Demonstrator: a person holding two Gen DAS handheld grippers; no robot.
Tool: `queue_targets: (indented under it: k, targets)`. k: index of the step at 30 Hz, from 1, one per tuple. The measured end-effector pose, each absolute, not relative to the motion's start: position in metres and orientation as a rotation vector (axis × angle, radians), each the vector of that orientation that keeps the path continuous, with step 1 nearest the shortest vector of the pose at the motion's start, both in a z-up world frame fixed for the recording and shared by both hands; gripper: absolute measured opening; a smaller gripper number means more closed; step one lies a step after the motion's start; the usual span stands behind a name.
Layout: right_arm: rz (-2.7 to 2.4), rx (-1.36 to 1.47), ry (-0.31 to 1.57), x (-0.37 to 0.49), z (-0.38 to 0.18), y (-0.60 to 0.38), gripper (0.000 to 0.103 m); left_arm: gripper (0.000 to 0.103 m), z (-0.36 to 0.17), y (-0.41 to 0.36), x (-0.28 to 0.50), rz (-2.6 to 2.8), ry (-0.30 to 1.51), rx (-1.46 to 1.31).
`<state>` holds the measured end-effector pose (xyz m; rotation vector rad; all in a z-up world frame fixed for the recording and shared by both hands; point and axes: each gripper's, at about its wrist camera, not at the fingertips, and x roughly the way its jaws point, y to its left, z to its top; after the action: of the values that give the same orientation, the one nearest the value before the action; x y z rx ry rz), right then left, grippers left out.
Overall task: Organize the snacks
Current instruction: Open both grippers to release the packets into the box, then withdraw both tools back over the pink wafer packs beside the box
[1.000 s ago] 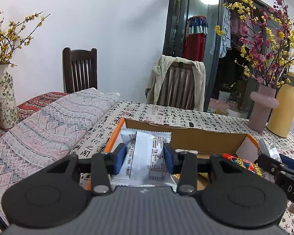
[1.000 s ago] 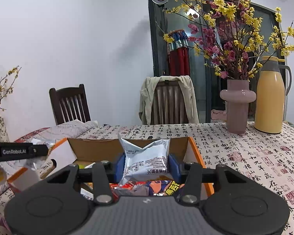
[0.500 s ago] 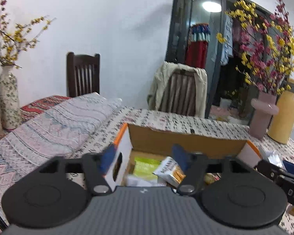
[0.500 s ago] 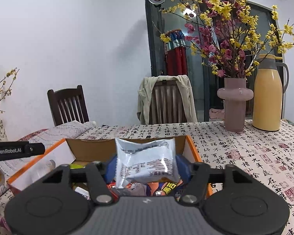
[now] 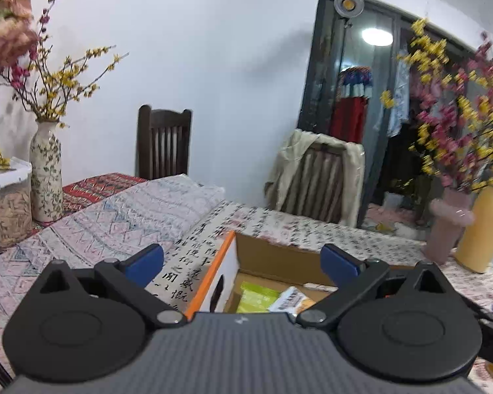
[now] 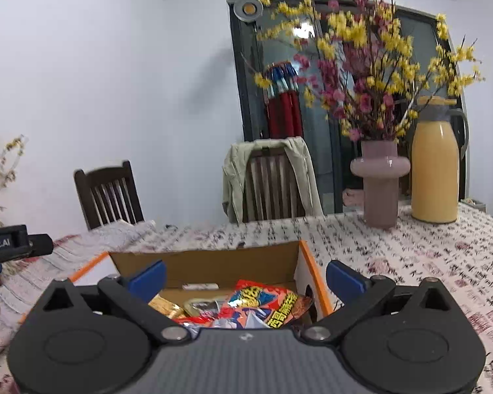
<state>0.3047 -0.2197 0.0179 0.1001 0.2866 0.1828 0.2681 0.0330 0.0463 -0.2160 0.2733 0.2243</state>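
**Both tools spreading over the snack box**

The left tool point(image 5: 241, 261) and the right tool point(image 6: 245, 274) both hang just above the cardboard box point(image 6: 213, 264), and the jaws of each are opening wide. Nothing is between the blue pads point(image 5: 144, 259) of either one; no packet is pinched.

The box stands on the bench point(image 6: 394, 256), which is covered with a cloth printed in black characters. Its top is open, with orange edges on the flaps. Inside, from the right wrist view, lies a red and blue packet point(image 6: 266, 305) on top, with a gold wrapper point(image 6: 164, 307) beside it. From the left wrist view, a green packet point(image 5: 256, 297) and a white and orange packet point(image 5: 292, 298) lie on the box floor. The packets look thin, glossy and easy to crush.

The step in hand seems to be letting go over the box and going for the next snack. To do it well, I would lift each tool straight up until its fingers are free of the box wall, so that the flaps are not pulled. The two tools are close together, so they should part sideways with care. For the next packet, grip it at a flat sealed edge, not at the puffed middle.
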Motion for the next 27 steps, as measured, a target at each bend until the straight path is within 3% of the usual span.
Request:
queue_targets:
  k: [9, 19, 27]
  targets:
    - [0.247, 0.076, 0.271, 0.241, 0.031, -0.237, 0.103, 0.103, 0.055, 0.037, 0.207, 0.146, 0.247, -0.183]
    - [0.213, 0.038, 0.471, 0.218, -0.027, -0.253, 0.103, 0.103, -0.013, 0.062, 0.190, 0.218, 0.416, -0.147]
    - [0.210, 0.058, 0.499, 0.218, -0.044, -0.259, 0.103, 0.103, -0.032, 0.068, 0.182, 0.215, 0.381, -0.155]
